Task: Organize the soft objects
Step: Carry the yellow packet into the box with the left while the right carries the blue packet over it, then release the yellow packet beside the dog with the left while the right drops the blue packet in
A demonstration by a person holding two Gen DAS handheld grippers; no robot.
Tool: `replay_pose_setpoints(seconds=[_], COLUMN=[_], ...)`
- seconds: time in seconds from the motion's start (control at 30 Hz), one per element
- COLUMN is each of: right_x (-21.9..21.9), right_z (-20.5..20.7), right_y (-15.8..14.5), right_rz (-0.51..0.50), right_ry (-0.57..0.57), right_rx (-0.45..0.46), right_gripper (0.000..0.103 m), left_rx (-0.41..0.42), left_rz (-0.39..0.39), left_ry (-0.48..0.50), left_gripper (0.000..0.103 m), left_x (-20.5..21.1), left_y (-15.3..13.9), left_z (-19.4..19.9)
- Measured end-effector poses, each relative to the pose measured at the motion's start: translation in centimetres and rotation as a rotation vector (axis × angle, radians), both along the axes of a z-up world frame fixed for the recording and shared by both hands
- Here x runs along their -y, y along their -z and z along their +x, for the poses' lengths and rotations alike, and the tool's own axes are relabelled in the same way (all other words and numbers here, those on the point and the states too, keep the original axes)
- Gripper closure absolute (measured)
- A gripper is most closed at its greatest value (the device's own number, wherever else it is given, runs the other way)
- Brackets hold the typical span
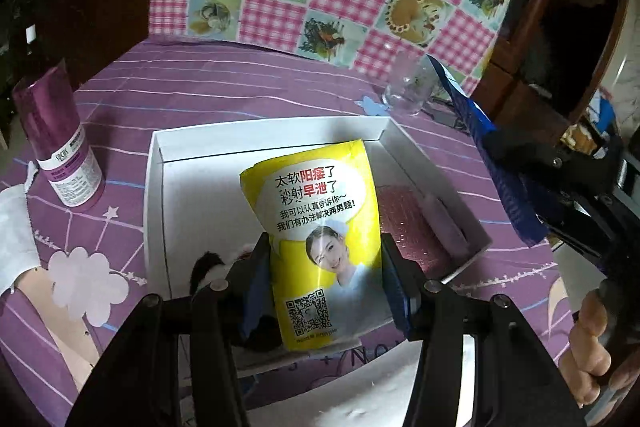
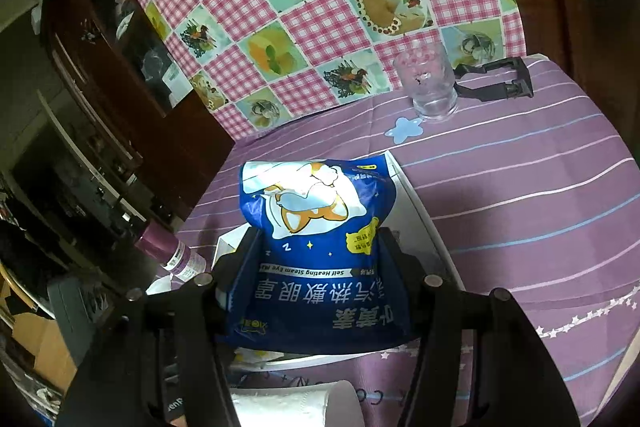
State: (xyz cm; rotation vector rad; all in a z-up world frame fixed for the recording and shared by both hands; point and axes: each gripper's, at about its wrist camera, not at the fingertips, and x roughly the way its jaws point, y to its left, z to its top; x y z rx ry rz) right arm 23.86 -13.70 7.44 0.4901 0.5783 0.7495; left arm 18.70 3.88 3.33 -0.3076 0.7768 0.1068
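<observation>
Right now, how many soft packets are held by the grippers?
2. A yellow packet sits in the left gripper over the white box; a blue packet sits in the right gripper.

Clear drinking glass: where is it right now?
The clear drinking glass stands upright on the purple striped cloth at the far side, before the pink checkered backdrop. In the right wrist view it sits beyond the white box, beside a black clamp.
</observation>
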Motion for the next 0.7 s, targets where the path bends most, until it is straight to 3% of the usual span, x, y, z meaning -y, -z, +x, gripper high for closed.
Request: replay_pose_setpoints(seconds=[0.27,0.4,0.43,0.5,0.7], right_x=[-0.5,-0.4,-0.4,-0.5,0.5], right_z=[0.2,0.2,0.3,0.4,0.2], right_y=[0.1,0.2,0.3,0.5,0.4], right_rz=[-0.019,-0.03,-0.029,-0.025,0.048], right_ry=[0.003,0.019,0.019,0.012,0.015], right_rx=[-0.006,-0.001,-0.003,-0.008,0.014], right_gripper=[0.044,0.044,0.044,0.044,0.041], left_rx=[-0.122,-0.133,-0.124,-0.106,-0.01], left_rz=[-0.062,-0.12,-0.116,-0.107,-0.092], left_ry=[-0.027,-0.059,-0.05,-0.054,-0.046], left_gripper=[0.052,0.046,0.043,0.028,0.022], left_x=[0.2,-0.2,-0.1,-0.1,-0.5], left_y=[0.9,1.6,1.5,1.3,-0.6], left_z=[2.8,3.7,3.5,3.1,1.6])
